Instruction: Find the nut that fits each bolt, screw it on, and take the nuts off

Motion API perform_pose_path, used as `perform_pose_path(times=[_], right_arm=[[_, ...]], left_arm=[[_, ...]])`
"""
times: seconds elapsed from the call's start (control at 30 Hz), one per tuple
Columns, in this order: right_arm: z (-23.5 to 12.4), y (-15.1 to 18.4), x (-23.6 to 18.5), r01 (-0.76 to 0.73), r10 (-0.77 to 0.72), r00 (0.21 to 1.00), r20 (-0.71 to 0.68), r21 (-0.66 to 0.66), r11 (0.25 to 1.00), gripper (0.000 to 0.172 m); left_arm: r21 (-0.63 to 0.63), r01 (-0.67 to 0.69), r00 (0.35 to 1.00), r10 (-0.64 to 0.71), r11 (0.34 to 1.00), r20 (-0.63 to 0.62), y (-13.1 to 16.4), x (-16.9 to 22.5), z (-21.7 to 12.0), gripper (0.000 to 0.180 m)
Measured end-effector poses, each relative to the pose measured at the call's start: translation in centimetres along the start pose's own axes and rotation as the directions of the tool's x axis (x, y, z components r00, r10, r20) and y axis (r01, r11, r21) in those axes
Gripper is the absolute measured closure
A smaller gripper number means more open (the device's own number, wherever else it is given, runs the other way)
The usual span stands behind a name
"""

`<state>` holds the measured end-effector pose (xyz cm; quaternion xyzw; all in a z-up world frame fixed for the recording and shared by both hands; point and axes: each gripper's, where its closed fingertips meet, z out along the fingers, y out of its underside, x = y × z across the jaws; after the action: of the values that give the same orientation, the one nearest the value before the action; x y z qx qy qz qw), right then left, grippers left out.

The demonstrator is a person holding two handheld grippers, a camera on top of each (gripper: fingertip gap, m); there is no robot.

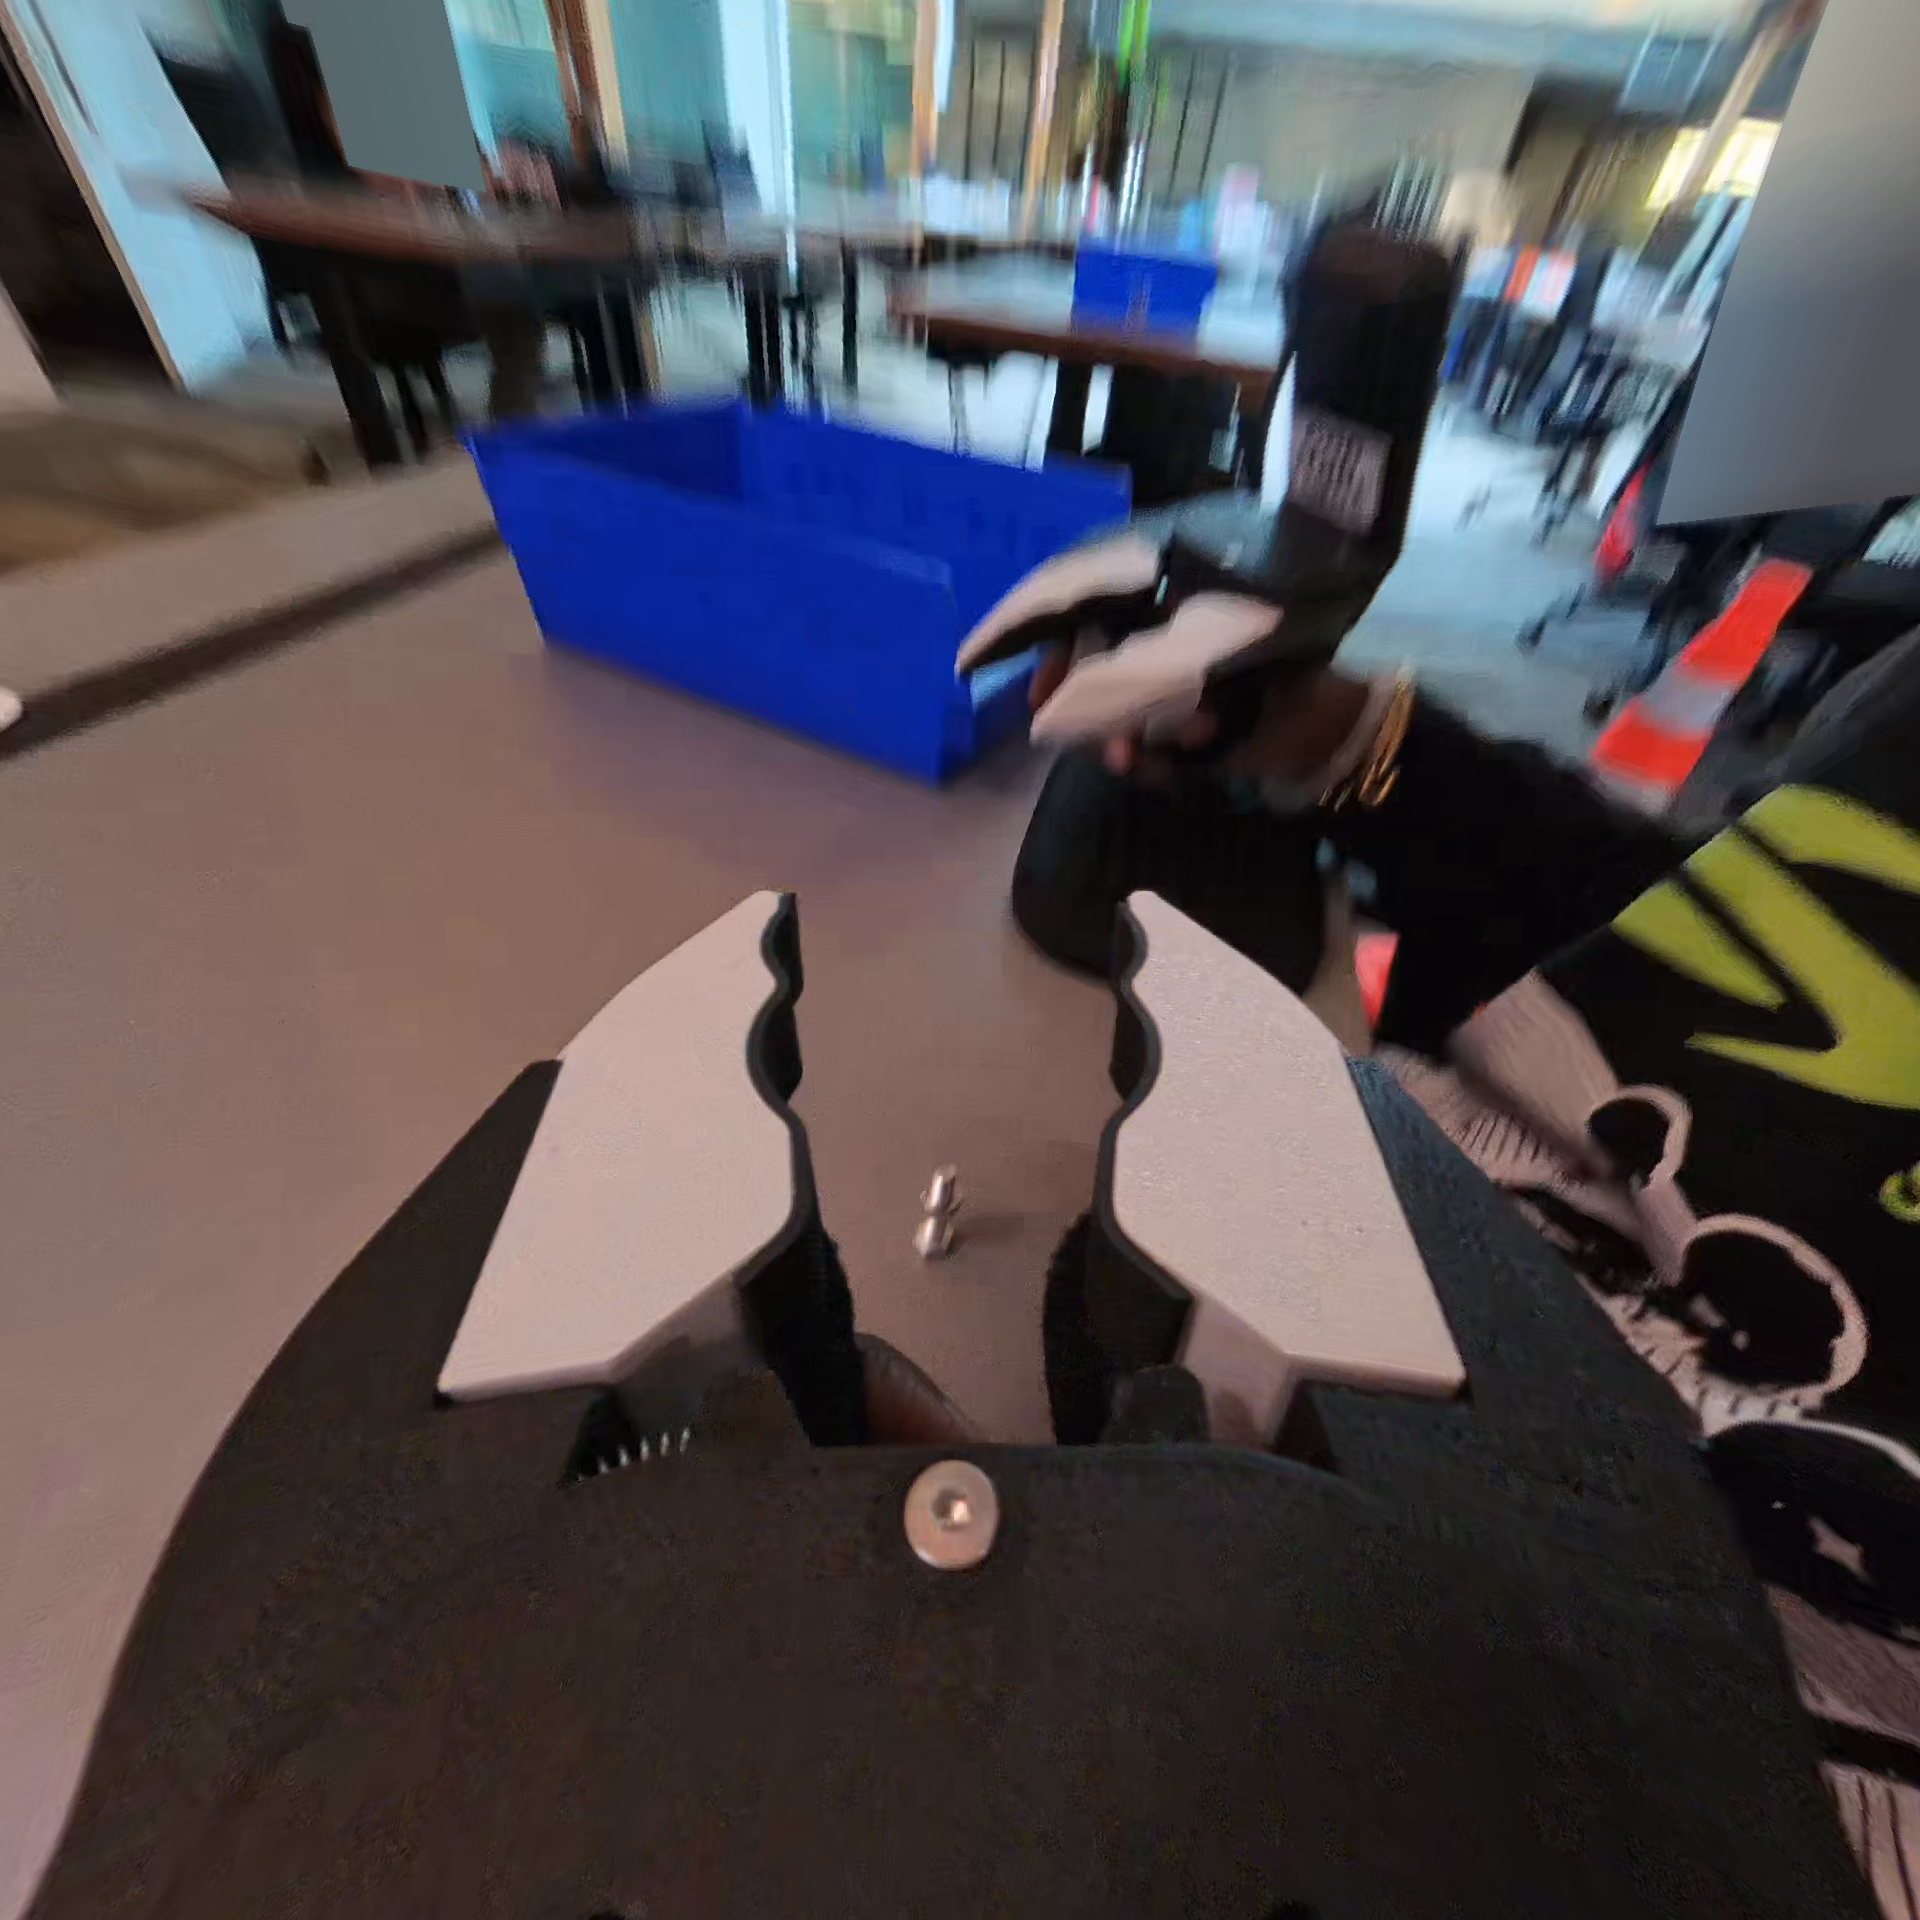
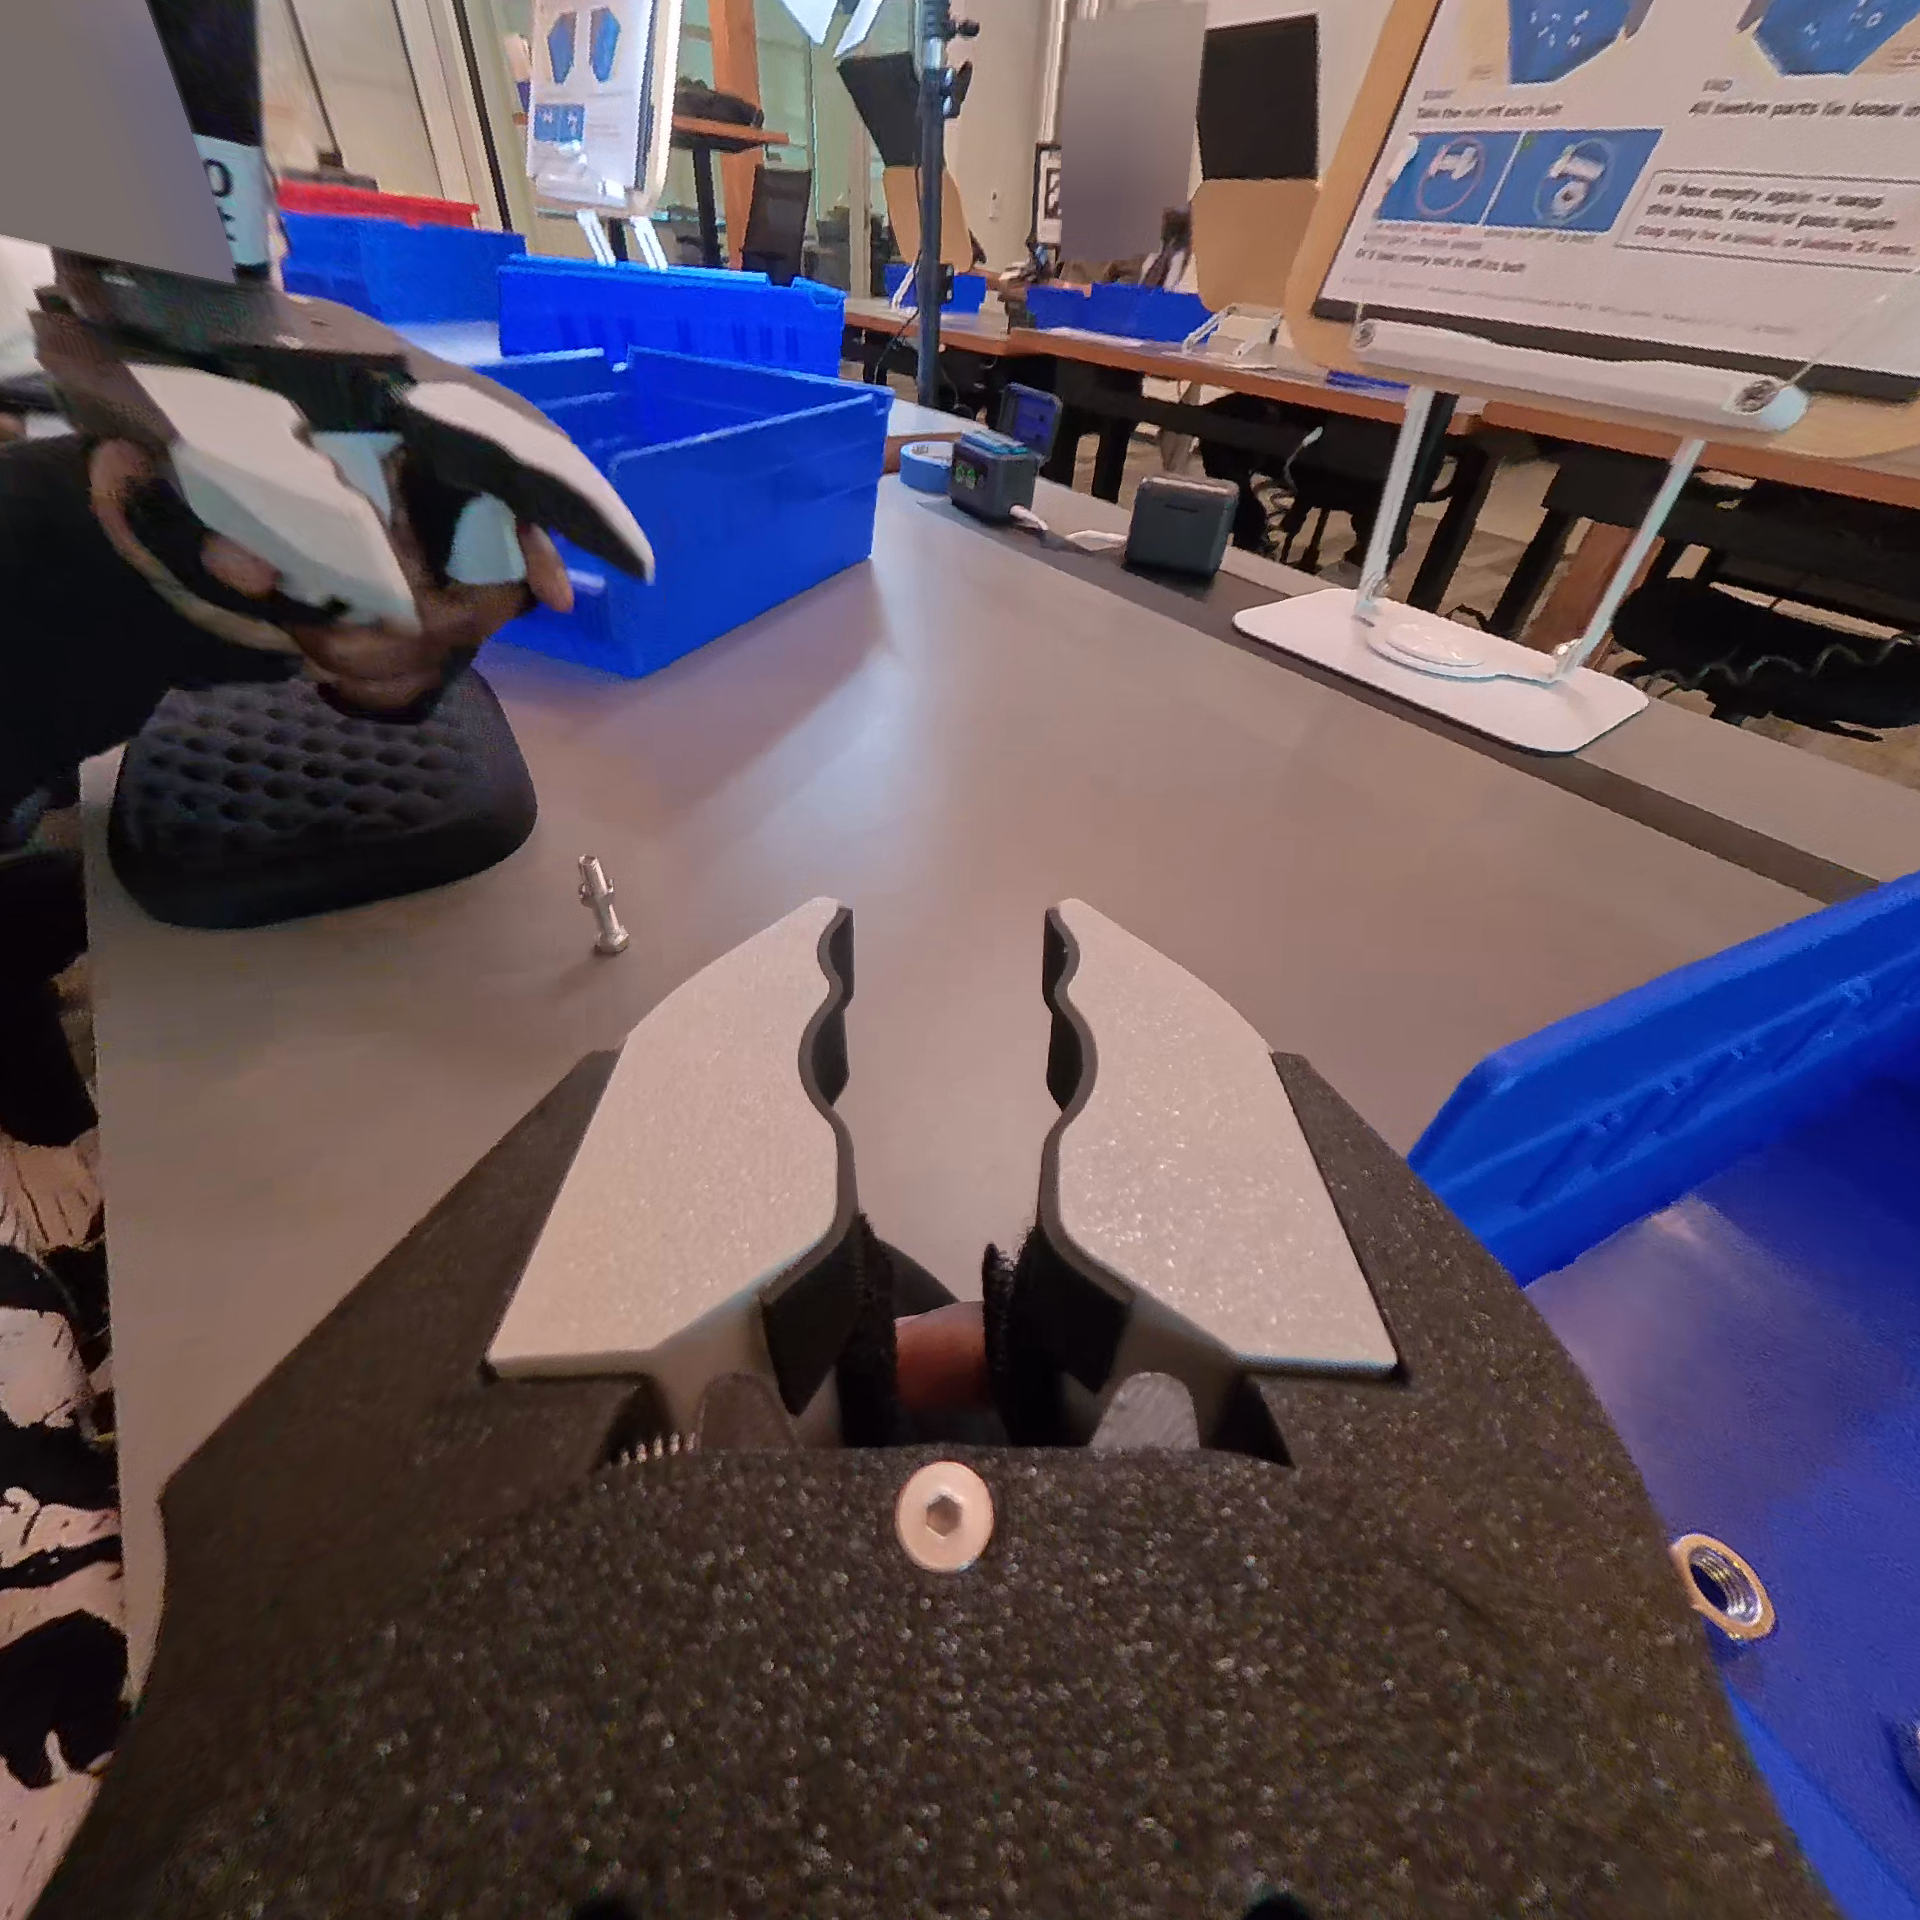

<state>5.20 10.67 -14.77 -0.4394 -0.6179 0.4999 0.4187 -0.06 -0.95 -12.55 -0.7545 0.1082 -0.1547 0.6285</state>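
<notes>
Left gripper [image 1: 956, 914] spread wide, wavy black pads clamping nothing; right gripper [image 2: 948, 925] parted more narrowly, also bare. Slim shiny metal bolt [image 2: 603, 902], seemingly with a nut threaded on, loose on smooth grey table [image 2: 1039, 748] beside honeycomb-textured black cushion [image 2: 312, 800]

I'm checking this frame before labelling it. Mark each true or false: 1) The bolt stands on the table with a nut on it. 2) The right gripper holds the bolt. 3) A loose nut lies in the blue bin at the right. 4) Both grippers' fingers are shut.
1) True: the bolt stands head down on the table, nut near its top.
2) False: the right gripper has nothing between its fingers; the bolt stands apart, to its left.
3) True: a nut lies in the near blue bin.
4) False: both it and the left gripper are open.
</notes>
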Motion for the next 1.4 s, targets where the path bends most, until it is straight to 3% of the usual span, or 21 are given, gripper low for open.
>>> perform_pose_path(times=[0.1, 0.33, 0.53, 1.0, 1.1, 1.27, 1.4], right_arm=[[0.8, 0.5, -1.3, 0.06, -0.056, 0.997, 0.052, -0.074, 0.995, 0.138], [5.3, 0.3, -8.8, 0.084, -0.025, 0.944, 0.33, -0.165, 0.983, 0.145], [8.9, 3.4, -10.8, 0.164, -0.022, 0.932, 0.362, -0.367, 0.916, 0.154], [9.8, 3.6, -11.0, 0.191, -0.037, 0.923, 0.384, -0.373, 0.908, 0.166], [9.2, 2.0, -10.0, 0.157, -0.024, 0.932, 0.361, -0.345, 0.925, 0.166], [7.4, -3.9, -8.4, 0.027, 0.045, 0.945, 0.324, -0.214, 0.977, 0.166], [6.4, -6.7, -8.2, -0.022, 0.073, 0.95, 0.305, -0.166, 0.986, 0.166]], left_arm=[[0.182, 0.036, 0.999, -0.038, 0.983, 0.008, -0.6, 0.3, -1.8, 0.107], [0.353, 0.067, 0.998, -0.066, 0.933, -0.014, -1.2, 0.1, -4.2, 0.103], [0.347, 0.037, 0.999, -0.036, 0.937, -0.008, -1.1, 0.4, -4.1, 0.104], [0.315, -0.003, 1.0, -0.004, 0.949, 0.02, -0.7, 0.6, -3.8, 0.106], [0.259, -0.037, 0.996, 0.013, 0.965, 0.093, -0.3, 0.2, -3.1, 0.108], [0.057, -0.115, 0.95, 0.094, 0.992, 0.297, 1.1, -1.0, -0.7, 0.121], [0.034, -0.182, 0.912, 0.156, 0.983, 0.38, 0.7, -0.9, 0.7, 0.132]])
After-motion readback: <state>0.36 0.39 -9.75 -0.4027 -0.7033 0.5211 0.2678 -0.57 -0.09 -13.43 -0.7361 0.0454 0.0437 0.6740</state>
